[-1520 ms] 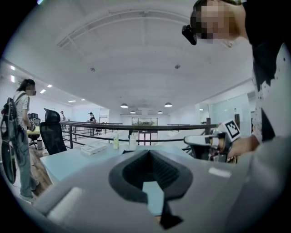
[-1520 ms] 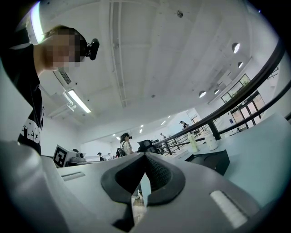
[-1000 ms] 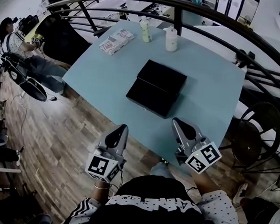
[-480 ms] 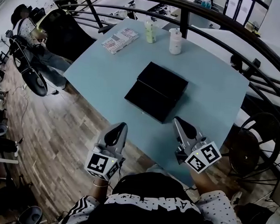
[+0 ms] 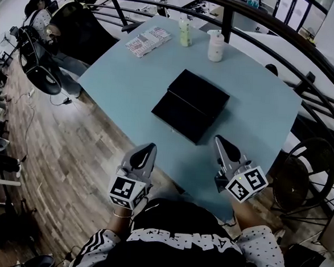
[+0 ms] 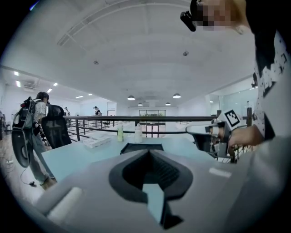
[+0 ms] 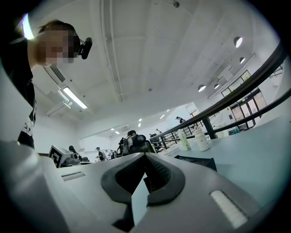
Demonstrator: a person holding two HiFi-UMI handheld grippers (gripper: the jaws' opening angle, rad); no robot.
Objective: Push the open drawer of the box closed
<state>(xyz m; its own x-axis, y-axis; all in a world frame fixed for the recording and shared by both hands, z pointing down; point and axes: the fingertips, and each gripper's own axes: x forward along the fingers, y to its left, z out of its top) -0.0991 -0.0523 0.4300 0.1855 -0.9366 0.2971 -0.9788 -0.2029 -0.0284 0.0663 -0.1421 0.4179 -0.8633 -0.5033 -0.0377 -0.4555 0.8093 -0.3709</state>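
A flat black box (image 5: 199, 92) lies in the middle of the pale blue table (image 5: 130, 82). Its open drawer (image 5: 179, 116) sticks out toward me. Both grippers hover off the table's near edge, short of the drawer and apart from it. My left gripper (image 5: 149, 150) is shut and empty, below and left of the drawer. My right gripper (image 5: 218, 141) is shut and empty, just right of the drawer's near corner. The left gripper view shows the shut left gripper (image 6: 148, 154) with the box (image 6: 141, 147) ahead. In the right gripper view, the box (image 7: 196, 160) lies to the right of the right gripper (image 7: 145, 157).
Two bottles (image 5: 185, 33) (image 5: 216, 46) and a printed packet (image 5: 148, 41) stand at the table's far side. A dark curved railing (image 5: 265, 34) runs behind it. A round chair (image 5: 307, 168) sits at the right. An office chair and a seated person (image 5: 40, 30) are at the left.
The head view has shifted, so the table and box sit slightly lower and to the right. Both grippers stay shut near the table's near edge, with little movement.
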